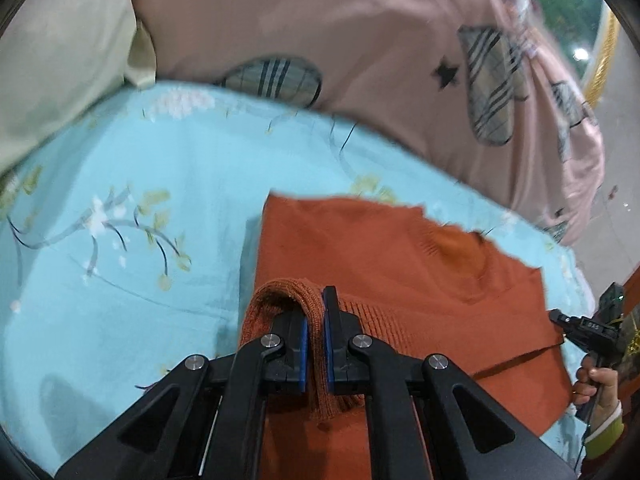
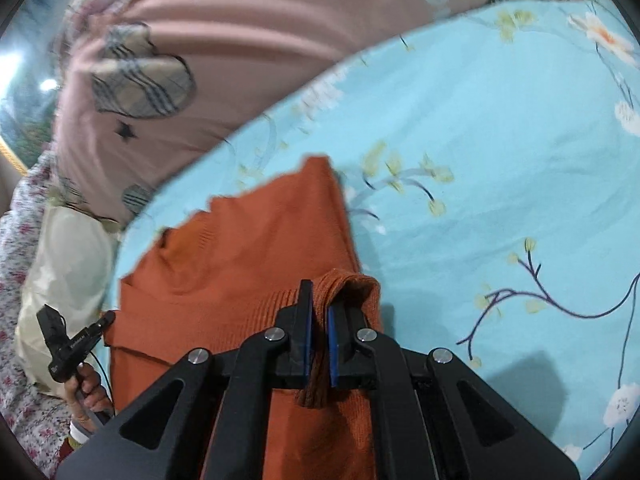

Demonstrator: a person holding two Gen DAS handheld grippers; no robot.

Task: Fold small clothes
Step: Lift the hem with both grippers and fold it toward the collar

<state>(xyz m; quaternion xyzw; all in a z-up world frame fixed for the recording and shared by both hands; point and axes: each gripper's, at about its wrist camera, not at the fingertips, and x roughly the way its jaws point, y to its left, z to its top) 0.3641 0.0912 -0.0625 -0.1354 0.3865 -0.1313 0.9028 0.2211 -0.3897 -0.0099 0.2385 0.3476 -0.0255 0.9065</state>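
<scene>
A rust-orange knitted sweater [image 1: 400, 264] lies on the light-blue flowered bed sheet [image 1: 140, 200], its neckline toward the far side. My left gripper [image 1: 315, 304] is shut on the ribbed hem at the sweater's left corner, and the knit loops over one pad. My right gripper [image 2: 319, 300] is shut on the ribbed hem at the sweater's [image 2: 240, 248] right corner. In each wrist view the other gripper shows at the edge, held in a hand: the right gripper [image 1: 556, 314] in the left view, the left gripper [image 2: 108, 316] in the right view.
A pink quilt with plaid heart patches [image 1: 360, 32] is heaped along the far side of the bed. A cream pillow [image 1: 60, 60] lies beside it. The flowered sheet [image 2: 500, 160] spreads out to the right of the sweater.
</scene>
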